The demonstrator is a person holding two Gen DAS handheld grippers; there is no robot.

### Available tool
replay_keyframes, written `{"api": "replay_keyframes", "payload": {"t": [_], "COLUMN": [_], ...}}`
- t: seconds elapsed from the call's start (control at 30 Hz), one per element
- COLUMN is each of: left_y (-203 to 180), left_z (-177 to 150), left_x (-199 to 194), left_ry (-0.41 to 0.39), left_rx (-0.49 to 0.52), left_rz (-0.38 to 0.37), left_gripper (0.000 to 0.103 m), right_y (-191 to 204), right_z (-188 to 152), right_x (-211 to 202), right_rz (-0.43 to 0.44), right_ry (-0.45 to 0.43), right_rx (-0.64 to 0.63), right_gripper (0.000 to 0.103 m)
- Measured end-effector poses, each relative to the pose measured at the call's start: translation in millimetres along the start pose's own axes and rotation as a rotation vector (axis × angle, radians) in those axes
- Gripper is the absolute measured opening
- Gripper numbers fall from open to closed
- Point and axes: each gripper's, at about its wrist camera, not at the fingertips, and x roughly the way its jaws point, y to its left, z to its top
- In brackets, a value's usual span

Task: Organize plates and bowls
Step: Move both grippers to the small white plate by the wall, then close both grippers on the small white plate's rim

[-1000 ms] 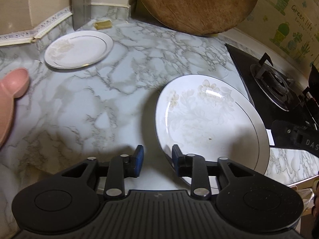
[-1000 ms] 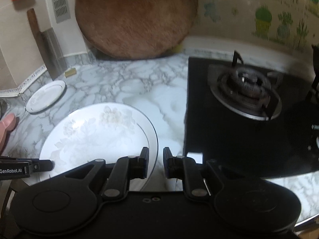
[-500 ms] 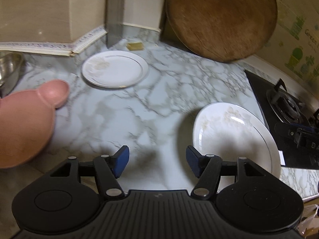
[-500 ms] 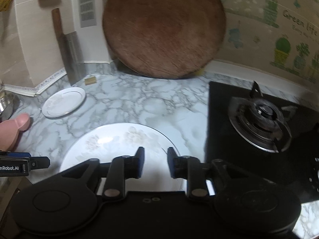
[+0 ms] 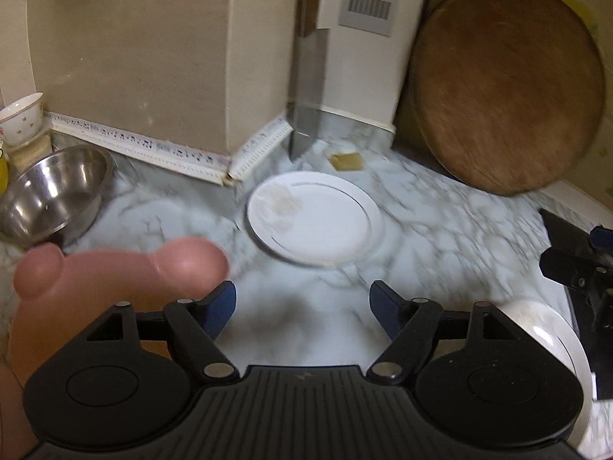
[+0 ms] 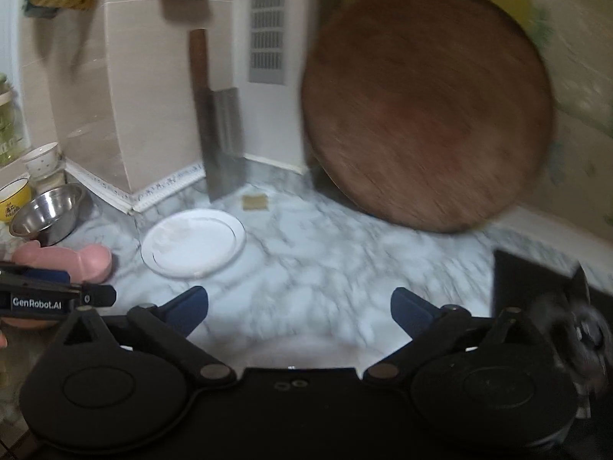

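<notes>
A small white plate (image 5: 314,218) (image 6: 193,243) lies on the marble counter (image 5: 440,253) near the back corner. A large white plate (image 5: 551,341) lies at the lower right, partly behind my left gripper's body; in the right wrist view only its pale rim (image 6: 306,347) shows under the fingers. A pink eared dish (image 5: 115,276) (image 6: 76,260) sits at the left. My left gripper (image 5: 302,303) (image 6: 92,297) hangs over bare counter, jaws opening, nothing between them. My right gripper (image 6: 299,303) (image 5: 574,268) is also opening wide and holds nothing.
At the left stand a steel bowl (image 5: 53,191) (image 6: 46,211), a white dotted bowl (image 5: 23,119) and a yellow bowl (image 6: 13,199). A cleaver (image 6: 222,142) and a round wooden board (image 5: 505,88) lean on the back wall. The black stove (image 6: 536,280) is at the right.
Both grippers stood nearly shut at the large plate's rim; their jaws have spread wide. Both have pulled back, risen and swung left, bringing the small plate and the bowls into view.
</notes>
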Motion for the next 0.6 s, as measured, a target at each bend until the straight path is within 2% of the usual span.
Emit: {"api": "replay_keyframes", "payload": {"t": [0.13,0.33,0.5,0.6], "left_y": [12,22,25,25], "left_z": [17,41,54,59], "left_x": [22,58,90,106], "left_ry": [0.017,0.059,0.096,0.114], "left_rx": [-0.02,-0.031,-0.043,-0.057], "left_rz": [0.041,0.059,0.102,0.113], "left_gripper": [0.077,0.077,0.077,0.077], "right_y": [14,20,21,24], "right_z": [19,42,55,56], "right_x": [30,90,139,167], "right_rz": [0.036,0.114,0.106,0.11], "right_ry": [0.002,0.1,0.188,0.245], "right_rx": [-0.02,0.016,0.038,0.035], "right_gripper": [0.103,0.103,0.102,0.097]}}
